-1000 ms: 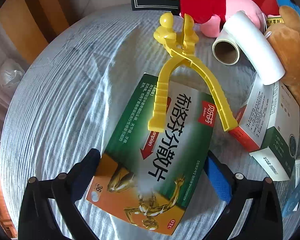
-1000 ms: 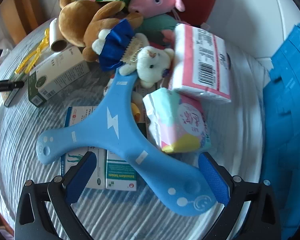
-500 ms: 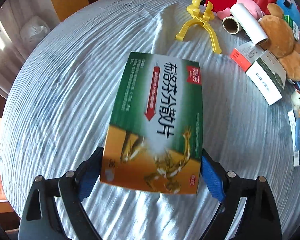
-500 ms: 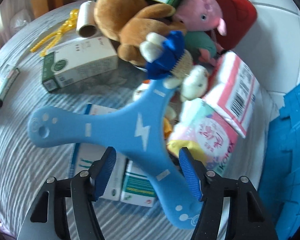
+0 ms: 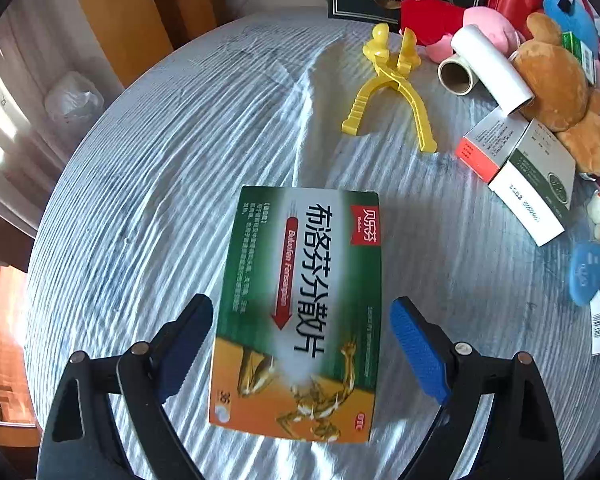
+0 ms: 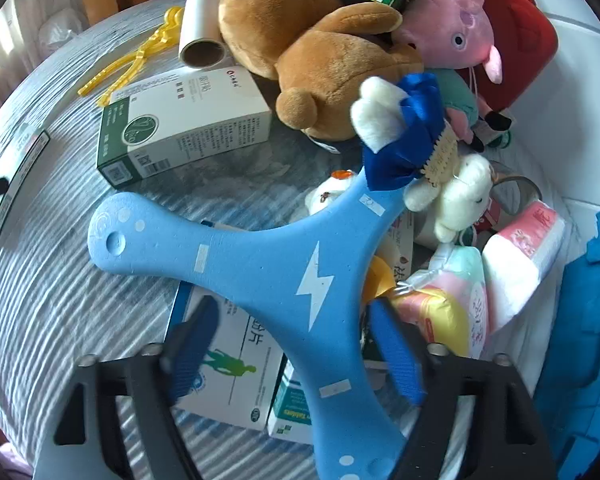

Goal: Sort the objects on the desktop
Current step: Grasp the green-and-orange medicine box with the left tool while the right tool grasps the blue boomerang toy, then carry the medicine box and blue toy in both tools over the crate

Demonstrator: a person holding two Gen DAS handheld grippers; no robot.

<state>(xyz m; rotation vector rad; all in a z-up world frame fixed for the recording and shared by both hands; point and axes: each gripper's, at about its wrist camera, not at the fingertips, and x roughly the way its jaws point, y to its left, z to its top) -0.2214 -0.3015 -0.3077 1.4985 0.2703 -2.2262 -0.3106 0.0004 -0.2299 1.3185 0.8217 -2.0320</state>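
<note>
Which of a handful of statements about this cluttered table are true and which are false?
1. The green-and-orange cardboard medicine box lies between the fingers of the left gripper. True.
2. The yellow plastic tongs rest on top of that box. False: they lie apart from it, farther along the striped cloth.
3. The blue three-armed foam boomerang bears a white lightning bolt. True.
4. The big brown plush bear lies across the boomerang. False: the small white plush bear with a blue bow overlaps its far arm.
5. The white paper roll stands upright. False: it lies on its side beside the brown bear.
</note>
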